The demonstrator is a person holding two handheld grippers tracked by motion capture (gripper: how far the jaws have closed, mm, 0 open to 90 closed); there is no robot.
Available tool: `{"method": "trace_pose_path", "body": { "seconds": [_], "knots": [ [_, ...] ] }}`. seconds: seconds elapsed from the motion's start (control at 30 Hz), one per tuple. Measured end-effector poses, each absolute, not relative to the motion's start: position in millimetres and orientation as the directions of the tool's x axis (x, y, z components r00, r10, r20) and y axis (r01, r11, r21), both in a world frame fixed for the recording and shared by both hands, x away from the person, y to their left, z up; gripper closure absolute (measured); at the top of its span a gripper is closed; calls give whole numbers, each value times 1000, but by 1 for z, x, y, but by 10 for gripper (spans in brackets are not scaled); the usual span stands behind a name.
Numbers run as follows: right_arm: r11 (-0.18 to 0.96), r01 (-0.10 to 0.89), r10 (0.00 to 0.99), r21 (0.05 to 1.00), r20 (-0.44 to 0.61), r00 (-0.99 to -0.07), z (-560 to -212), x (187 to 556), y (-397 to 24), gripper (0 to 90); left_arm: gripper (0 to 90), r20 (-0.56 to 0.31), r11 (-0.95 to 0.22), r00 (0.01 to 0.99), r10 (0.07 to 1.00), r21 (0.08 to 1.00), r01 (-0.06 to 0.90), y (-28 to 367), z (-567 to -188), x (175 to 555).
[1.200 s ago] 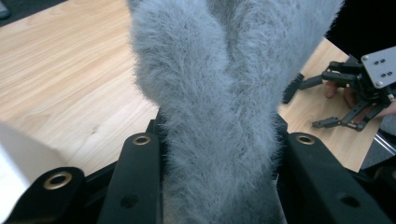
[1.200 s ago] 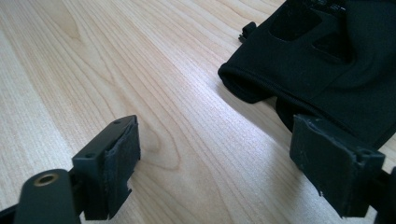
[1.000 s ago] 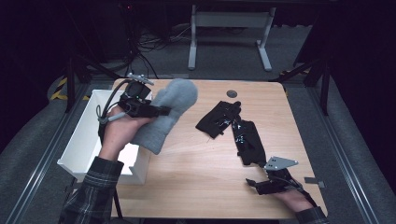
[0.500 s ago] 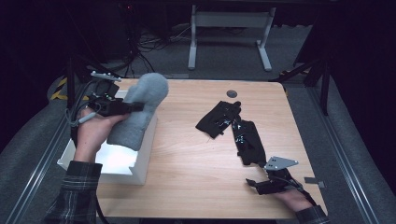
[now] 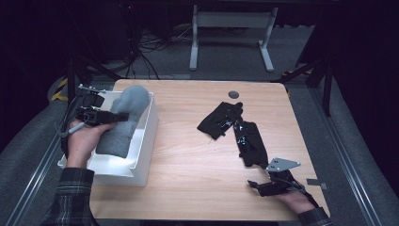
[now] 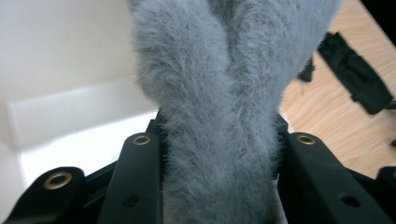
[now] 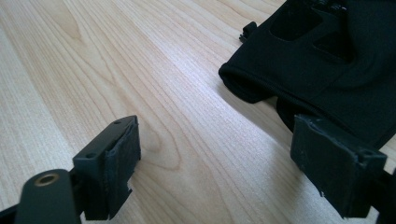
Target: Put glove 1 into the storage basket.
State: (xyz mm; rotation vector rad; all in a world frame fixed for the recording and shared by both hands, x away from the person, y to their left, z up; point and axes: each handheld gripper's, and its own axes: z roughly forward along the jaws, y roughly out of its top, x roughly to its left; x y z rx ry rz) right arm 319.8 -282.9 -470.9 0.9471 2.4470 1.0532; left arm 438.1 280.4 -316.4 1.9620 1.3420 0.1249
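A fluffy grey fabric piece (image 5: 124, 127) hangs over the inside of the white bin (image 5: 149, 128) at the table's left edge, its lower end down in the bin. My left gripper (image 5: 120, 117) is shut on it; in the left gripper view the grey pile (image 6: 219, 93) bulges between both jaws above the bin's white floor (image 6: 84, 135). Two black gloves (image 5: 221, 120) (image 5: 250, 142) lie right of the table's centre. My right gripper (image 5: 256, 186) rests open at the near right, just short of the nearer glove (image 7: 317, 60), with bare wood between its jaws (image 7: 229, 158).
The wooden tabletop (image 5: 188, 160) lies bare between the bin and the gloves. A round cable hole (image 5: 233, 94) sits near its far edge. A metal frame (image 5: 230, 37) and cables stand on the floor behind.
My left hand has carried the grey piece leftward and down, from above the table to over the white bin. The right gripper and the gloves have stayed put.
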Motion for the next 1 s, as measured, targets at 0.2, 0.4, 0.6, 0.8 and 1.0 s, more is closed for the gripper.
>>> {"method": "trace_pose_path", "body": {
  "seconds": [0.2,0.4,0.6,0.8,1.0],
  "knots": [
    [511,450,681,732,-24,-732,-471,320,-283,166,627,-339,-159,408,847,572,805,284,-345,445],
    [511,450,681,733,-24,-732,-471,320,-283,166,624,-362,-147,376,853,524,839,289,-368,451],
    [512,451,680,732,-24,-733,-471,320,-283,166,622,-383,-139,353,854,486,863,292,-385,454],
    [511,450,681,733,-24,-732,-471,320,-283,166,619,-395,-127,329,858,457,881,295,-400,457],
    [510,450,681,732,-24,-732,-471,320,-283,166,602,-391,-103,290,874,433,895,303,-413,460]
  ]
}}
